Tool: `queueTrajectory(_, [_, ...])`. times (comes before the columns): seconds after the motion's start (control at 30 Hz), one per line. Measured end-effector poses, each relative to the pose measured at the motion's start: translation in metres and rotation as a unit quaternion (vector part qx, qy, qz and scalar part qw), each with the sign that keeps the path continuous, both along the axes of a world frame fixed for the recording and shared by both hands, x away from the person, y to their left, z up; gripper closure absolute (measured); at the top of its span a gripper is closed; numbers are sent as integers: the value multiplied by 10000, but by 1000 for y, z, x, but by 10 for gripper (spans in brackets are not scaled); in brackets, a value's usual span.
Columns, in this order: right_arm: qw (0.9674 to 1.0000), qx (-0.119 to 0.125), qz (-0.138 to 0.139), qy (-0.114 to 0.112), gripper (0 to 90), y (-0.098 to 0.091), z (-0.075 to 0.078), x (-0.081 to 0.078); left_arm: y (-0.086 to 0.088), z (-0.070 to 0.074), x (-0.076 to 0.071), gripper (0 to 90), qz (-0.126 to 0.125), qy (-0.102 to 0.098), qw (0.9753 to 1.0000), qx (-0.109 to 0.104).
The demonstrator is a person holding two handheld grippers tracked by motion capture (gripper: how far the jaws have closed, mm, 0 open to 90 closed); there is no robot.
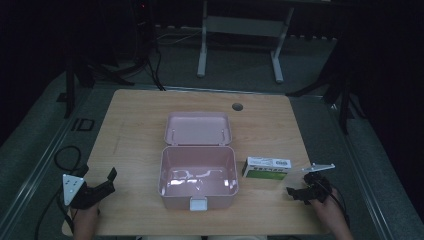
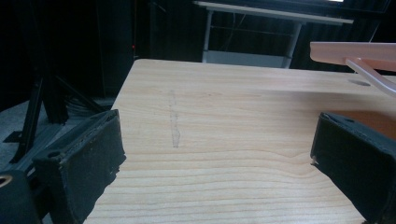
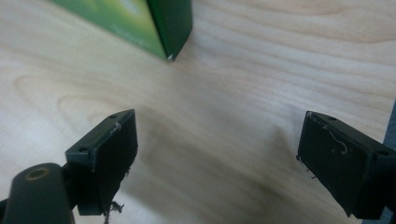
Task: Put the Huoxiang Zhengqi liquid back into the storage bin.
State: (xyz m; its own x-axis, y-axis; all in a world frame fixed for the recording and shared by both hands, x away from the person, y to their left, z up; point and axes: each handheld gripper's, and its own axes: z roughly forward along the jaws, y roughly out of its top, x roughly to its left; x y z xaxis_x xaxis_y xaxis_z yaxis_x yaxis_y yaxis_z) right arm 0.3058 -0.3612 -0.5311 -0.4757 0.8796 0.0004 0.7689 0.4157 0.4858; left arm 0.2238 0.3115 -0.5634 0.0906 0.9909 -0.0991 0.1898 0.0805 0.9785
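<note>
An open pink plastic box [image 1: 198, 177] sits mid-table, its lid [image 1: 198, 128] laid back flat and nothing inside it. A white and green carton [image 1: 267, 168] lies just right of the box; its green corner [image 3: 161, 28] shows at the top of the right gripper view. My right gripper [image 1: 295, 192] stands open near the front right, a short way in front of the carton, with bare wood between its pads [image 3: 114, 158]. My left gripper [image 1: 107, 181] is open at the front left, apart from the box, and the pink lid edge [image 2: 355, 52] shows at upper right in its view.
The wooden table [image 1: 140, 125] has a round cable hole [image 1: 237, 106] near its back edge. A black cable [image 1: 67, 155] loops off the left side. A white desk frame [image 1: 240, 30] stands on the floor beyond. The table's right edge [image 3: 391, 130] lies close to my right gripper.
</note>
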Motion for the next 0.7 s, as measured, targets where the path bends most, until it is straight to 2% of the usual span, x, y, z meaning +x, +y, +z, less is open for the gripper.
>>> queueTrajectory(0.07, [9996, -116, 170, 168, 127, 1, 3, 1, 0, 0, 0, 28, 1, -2, 10000, 1])
queueTrajectory(0.13, [9977, -269, 535, 328, 129, 3, 4, 1, 0, 0, 0, 29, -1, -1, 10000, 1])
queueTrajectory(0.2, [9933, -380, 934, 563, 132, 5, 4, 2, 0, 0, 0, 28, -6, -3, 10000, 1])
queueTrajectory(0.23, [9897, -402, 1197, 668, 132, 5, 4, 3, 0, 0, 0, 28, -8, -3, 10000, 0])
queueTrajectory(0.3, [9817, -581, 1620, 811, 130, 8, 3, 2, 0, 0, 0, 29, -11, -8, 10000, -5])
queueTrajectory(0.43, [9611, -910, 2403, 1015, 131, 15, 5, 0, 0, 0, 0, 28, -17, -7, 10000, -7])
queueTrajectory(0.57, [9405, -1301, 2906, 1190, 131, 22, 6, 0, 0, 0, 0, 28, -18, -10, 10000, -8])
queueTrajectory(0.67, [9270, -1498, 3191, 1280, 134, 25, 8, 1, 0, 0, 0, 28, -21, -9, 10000, -7])
queueTrajectory(0.7, [9240, -1550, 3242, 1305, 134, 26, 9, 1, 0, 0, 0, 28, -21, -8, 10000, -8])
